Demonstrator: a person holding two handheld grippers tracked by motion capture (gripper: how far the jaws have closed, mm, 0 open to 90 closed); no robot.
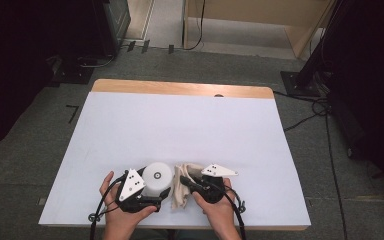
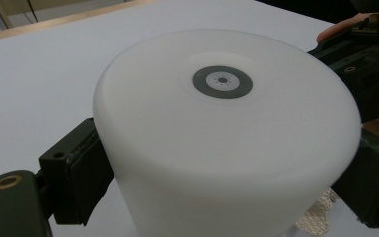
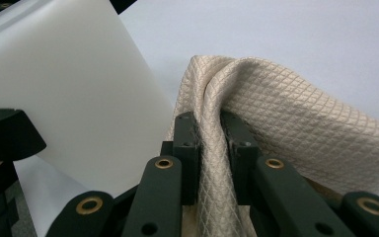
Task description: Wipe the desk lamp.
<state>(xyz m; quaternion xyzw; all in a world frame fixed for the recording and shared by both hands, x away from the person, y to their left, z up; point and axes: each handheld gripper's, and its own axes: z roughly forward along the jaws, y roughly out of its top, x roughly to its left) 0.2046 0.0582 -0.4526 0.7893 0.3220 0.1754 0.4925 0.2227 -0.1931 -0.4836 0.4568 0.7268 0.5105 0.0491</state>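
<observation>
Cloth (image 3: 276,113) hangs soft and limp, pinched in a fold by right gripper (image 3: 212,128) — beside it left gripper (image 2: 217,163) clamps the smooth, probably slippery white cylinder (image 2: 227,138) at its sides.

Each black hand-held gripper (image 1: 166,196) has brass-ringed holes, a white three-cornered plate and black cable.

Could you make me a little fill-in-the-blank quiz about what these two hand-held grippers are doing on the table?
1. The left gripper grips a white, round, matte plastic container whose flat top bears a small grey ____ mark.
2. The right gripper is shut on a beige ____ with a quilted diamond pattern.
3. Both lie near the ____ edge of the white-covered table, by the person's hands.

Missing words: ring; cloth; near
</observation>
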